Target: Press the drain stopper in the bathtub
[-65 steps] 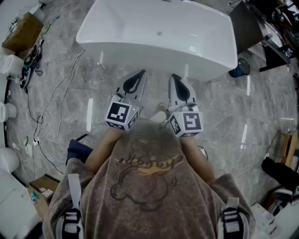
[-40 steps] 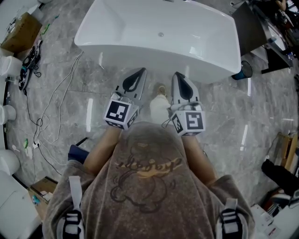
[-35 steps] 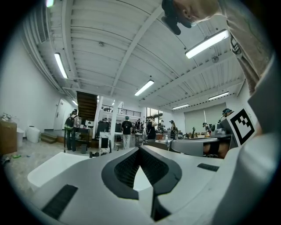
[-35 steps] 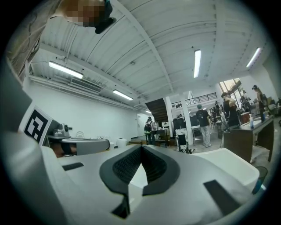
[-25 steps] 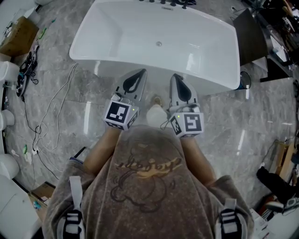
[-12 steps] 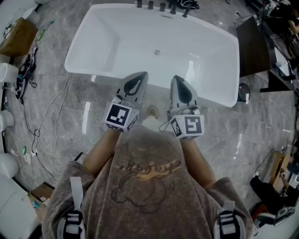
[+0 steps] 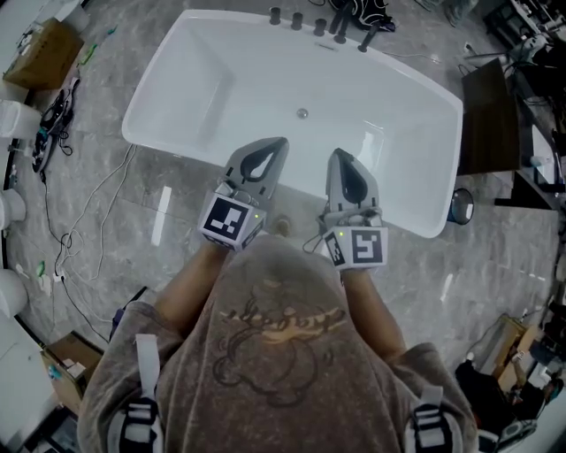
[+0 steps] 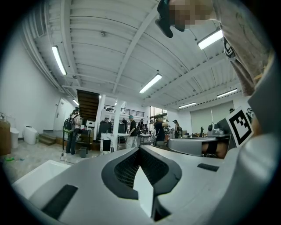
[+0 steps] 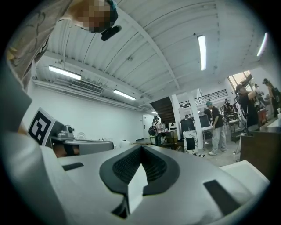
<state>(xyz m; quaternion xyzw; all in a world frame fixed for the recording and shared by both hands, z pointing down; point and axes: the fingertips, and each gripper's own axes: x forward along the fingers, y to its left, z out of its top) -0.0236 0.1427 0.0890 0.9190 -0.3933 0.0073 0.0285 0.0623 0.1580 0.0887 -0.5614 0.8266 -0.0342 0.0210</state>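
The small round metal drain stopper (image 7: 302,113) sits in the floor of the white rectangular bathtub (image 7: 402,93), near the middle of its length and toward the far wall. Nothing touches it. A row of dark tap fittings (image 7: 318,24) stands on the far rim, beyond the stopper.

Both claws are on the near side of the tub, well apart from the stopper. In the head view the left claw (image 7: 276,144) and the right claw (image 7: 339,154) point toward the tub side by side, their tips overlapping its near rim. The left gripper view shows the left claw (image 8: 140,149) pressed together with nothing between its jaws. The right gripper view shows the right claw (image 9: 141,148) likewise pressed together and empty. Each gripper carries a cube with square black-and-white markers (image 7: 232,219).

The person holding them wears a brown printed shirt (image 7: 279,354). The tub stands on a grey marble-patterned floor (image 7: 115,190), where thin white cables (image 7: 84,226) trail at the left. A brown cardboard box (image 7: 40,53) lies at the upper left. Both gripper views look out over a hall with ceiling strip lights (image 8: 151,83) and distant standing people (image 9: 215,127).
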